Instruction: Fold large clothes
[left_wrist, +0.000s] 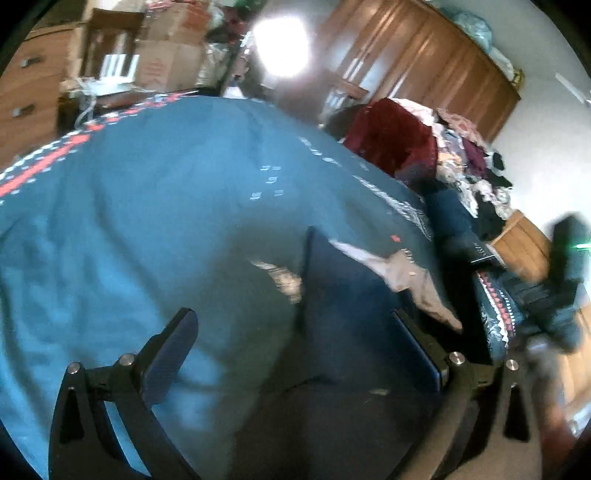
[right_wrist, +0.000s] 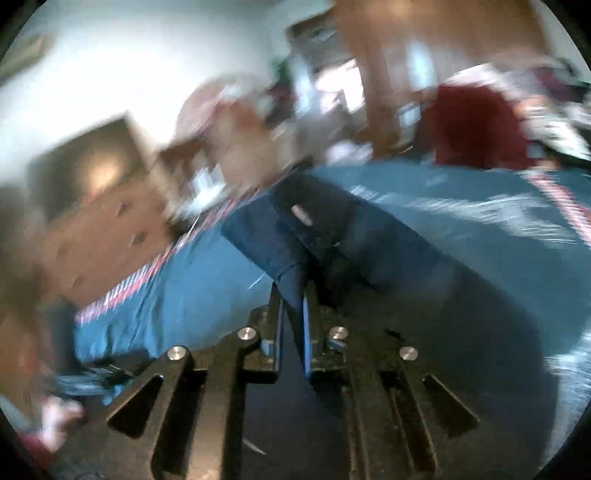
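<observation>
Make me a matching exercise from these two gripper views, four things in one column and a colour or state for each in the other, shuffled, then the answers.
Things
1. left gripper
2. right gripper
3. bedspread
4. heap of cloth beyond the bed

States and colours
A. dark red
B. jaws wide apart, nothing pinched
C. teal blue with a red and white border
D. shut on the dark navy garment

Pairs: 1-B, 2-D, 3-C, 4-A

Left gripper (left_wrist: 295, 328), jaws spread wide | over dark navy garment (left_wrist: 347, 295) with pale lining showing | on teal red-bordered bedspread (left_wrist: 147, 206) | heaped clothes pile (left_wrist: 443, 158) beyond | wooden wardrobe (left_wrist: 417, 59) behind
</observation>
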